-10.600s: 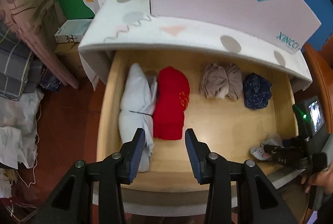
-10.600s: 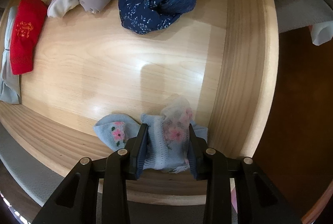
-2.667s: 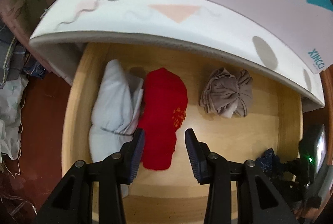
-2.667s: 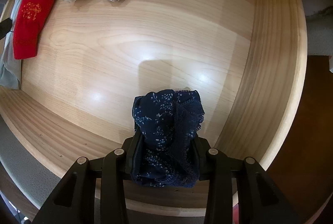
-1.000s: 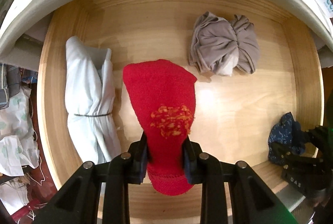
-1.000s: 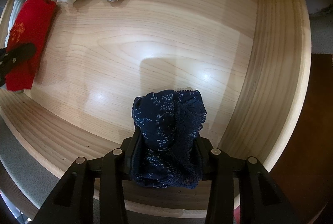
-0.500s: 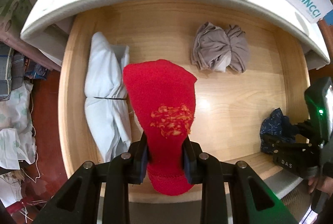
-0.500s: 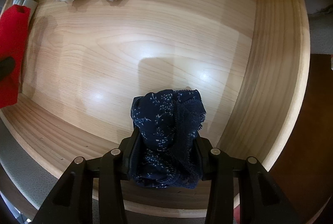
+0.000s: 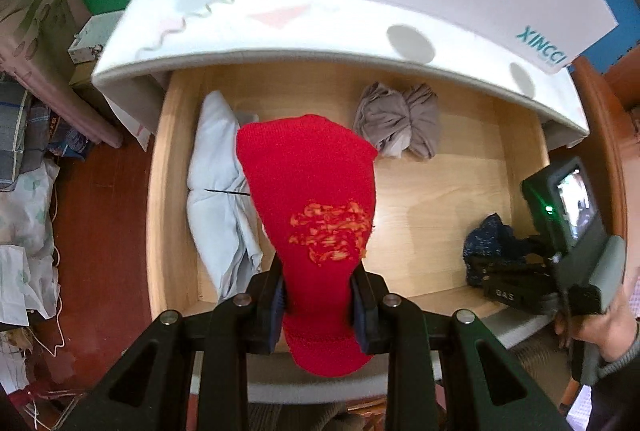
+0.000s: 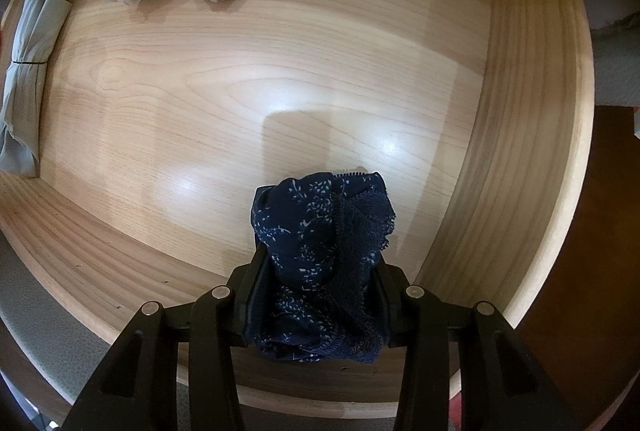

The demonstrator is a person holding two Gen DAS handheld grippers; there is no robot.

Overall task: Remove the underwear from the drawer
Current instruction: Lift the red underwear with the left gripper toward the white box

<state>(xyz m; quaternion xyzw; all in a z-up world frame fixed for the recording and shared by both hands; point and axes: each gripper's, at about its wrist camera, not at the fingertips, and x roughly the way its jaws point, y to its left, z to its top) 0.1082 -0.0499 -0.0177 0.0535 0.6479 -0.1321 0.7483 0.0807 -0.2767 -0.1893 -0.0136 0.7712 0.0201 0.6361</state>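
Note:
My left gripper (image 9: 318,297) is shut on red underwear (image 9: 312,199) with an orange pattern, held up above the open wooden drawer (image 9: 164,191). In the right wrist view my right gripper (image 10: 318,289) is shut on dark blue lace-trimmed underwear (image 10: 320,227), low over the drawer's front right corner. That gripper and the blue underwear (image 9: 486,239) also show at the right of the left wrist view, with a person's hand (image 9: 600,327) on the handle. A pale blue bundle (image 9: 216,187) and a grey-brown bundle (image 9: 400,123) lie on the drawer floor (image 10: 240,79).
A white patterned mattress edge (image 9: 320,27) overhangs the drawer's back. Clothes and bags (image 9: 24,191) are heaped on the red-brown floor to the left. The drawer's right wall (image 10: 532,111) stands close to my right gripper. A dark wooden frame (image 9: 600,119) borders the right.
My left gripper has risen with the red underwear, so the drawer looks smaller and farther below. The red piece has left the right wrist view. My right gripper has stayed put.

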